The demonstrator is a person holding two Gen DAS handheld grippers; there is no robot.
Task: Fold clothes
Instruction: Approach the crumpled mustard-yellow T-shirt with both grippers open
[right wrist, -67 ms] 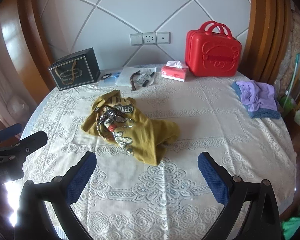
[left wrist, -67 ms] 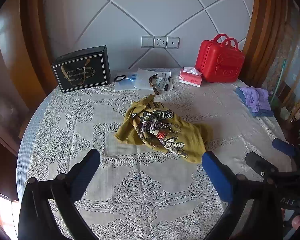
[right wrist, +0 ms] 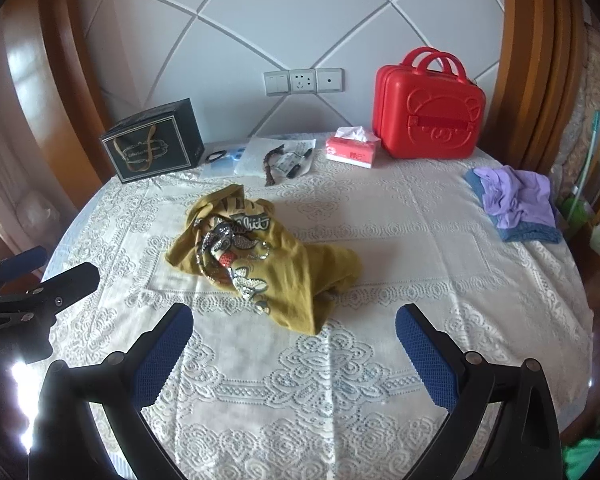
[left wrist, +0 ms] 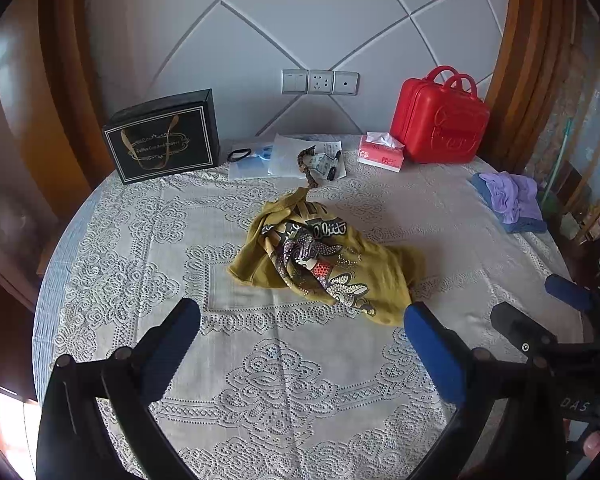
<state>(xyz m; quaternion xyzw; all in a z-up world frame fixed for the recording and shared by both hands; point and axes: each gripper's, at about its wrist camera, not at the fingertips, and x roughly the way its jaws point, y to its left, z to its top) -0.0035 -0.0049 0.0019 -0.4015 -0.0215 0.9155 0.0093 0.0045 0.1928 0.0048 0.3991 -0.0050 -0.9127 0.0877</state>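
A crumpled mustard-yellow shirt with a sequin print [left wrist: 324, 264] lies in a heap near the middle of the round table; it also shows in the right wrist view [right wrist: 260, 256]. My left gripper [left wrist: 300, 316] is open and empty, hovering just short of the shirt's near edge. My right gripper [right wrist: 294, 320] is open and empty, with the shirt's near corner between its blue fingertips' line. The right gripper [left wrist: 540, 312] shows at the right of the left wrist view; the left gripper [right wrist: 48, 272] shows at the left of the right wrist view.
A white lace tablecloth [left wrist: 260, 380] covers the table. At the back stand a black gift bag [left wrist: 164, 140], papers and small items [left wrist: 300, 156], a tissue box [left wrist: 380, 152] and a red case [left wrist: 440, 116]. Purple and blue clothes [right wrist: 516, 200] lie at the right edge.
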